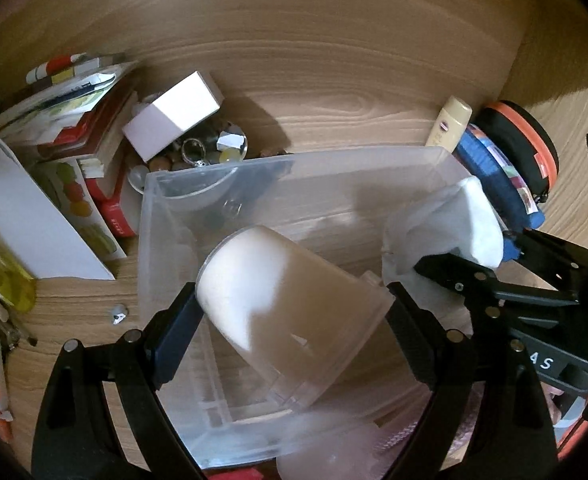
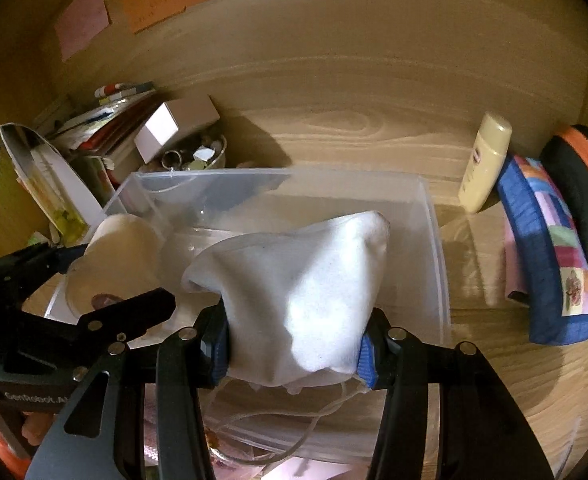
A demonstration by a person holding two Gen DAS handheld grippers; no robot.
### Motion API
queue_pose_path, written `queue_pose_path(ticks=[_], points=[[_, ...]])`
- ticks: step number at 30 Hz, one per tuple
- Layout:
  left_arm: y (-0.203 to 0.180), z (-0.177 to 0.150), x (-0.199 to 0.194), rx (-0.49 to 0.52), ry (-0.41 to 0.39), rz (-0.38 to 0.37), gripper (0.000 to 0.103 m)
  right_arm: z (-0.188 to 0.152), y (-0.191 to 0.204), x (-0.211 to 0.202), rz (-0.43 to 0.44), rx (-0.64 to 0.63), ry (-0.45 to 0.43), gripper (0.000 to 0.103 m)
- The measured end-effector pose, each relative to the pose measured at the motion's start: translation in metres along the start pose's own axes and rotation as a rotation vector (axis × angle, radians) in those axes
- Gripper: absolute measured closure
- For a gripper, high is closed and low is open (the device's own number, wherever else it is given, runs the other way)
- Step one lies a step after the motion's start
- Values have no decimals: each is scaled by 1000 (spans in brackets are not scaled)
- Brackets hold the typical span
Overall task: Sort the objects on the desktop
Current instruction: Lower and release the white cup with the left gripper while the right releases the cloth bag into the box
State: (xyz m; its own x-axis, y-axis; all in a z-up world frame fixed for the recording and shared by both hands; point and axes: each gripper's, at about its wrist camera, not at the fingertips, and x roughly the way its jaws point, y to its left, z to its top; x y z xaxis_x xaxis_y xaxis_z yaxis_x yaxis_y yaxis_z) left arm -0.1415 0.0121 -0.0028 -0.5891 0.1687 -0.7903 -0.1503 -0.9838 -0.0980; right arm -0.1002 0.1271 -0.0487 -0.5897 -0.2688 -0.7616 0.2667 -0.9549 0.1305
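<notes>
Over the clear plastic bin (image 1: 166, 216), in the left wrist view, the left gripper (image 1: 294, 312) is clamping a frosted white cup (image 1: 290, 300) between its pads, the cup's long axis lying tilted, closed base toward the bin's far left corner. The bin's open mouth is sitting directly below, so a lowering move looks like what comes next. At right, the right gripper (image 1: 445, 276) is reaching in alongside.

Above the same bin (image 2: 433, 216), in the right wrist view, the right gripper (image 2: 294, 344) is squeezing a white cloth pouch (image 2: 305, 276), its cord dangling underneath. The cup (image 2: 122, 248) is hanging to the left, near the bin's left wall.
</notes>
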Motion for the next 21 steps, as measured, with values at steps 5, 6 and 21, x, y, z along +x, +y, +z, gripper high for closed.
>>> queue_pose_path(ticks=[5,6,21], points=[[-1,2,7,9,3,1,12,-2,2,1,-16,-13,4,55],[0,2,7,10,4,0,12,-2,2,1,-20,-16,5,55],[-1,3,-1,2,-30,-17,9,-2,2,8,-38,-22,50,47]])
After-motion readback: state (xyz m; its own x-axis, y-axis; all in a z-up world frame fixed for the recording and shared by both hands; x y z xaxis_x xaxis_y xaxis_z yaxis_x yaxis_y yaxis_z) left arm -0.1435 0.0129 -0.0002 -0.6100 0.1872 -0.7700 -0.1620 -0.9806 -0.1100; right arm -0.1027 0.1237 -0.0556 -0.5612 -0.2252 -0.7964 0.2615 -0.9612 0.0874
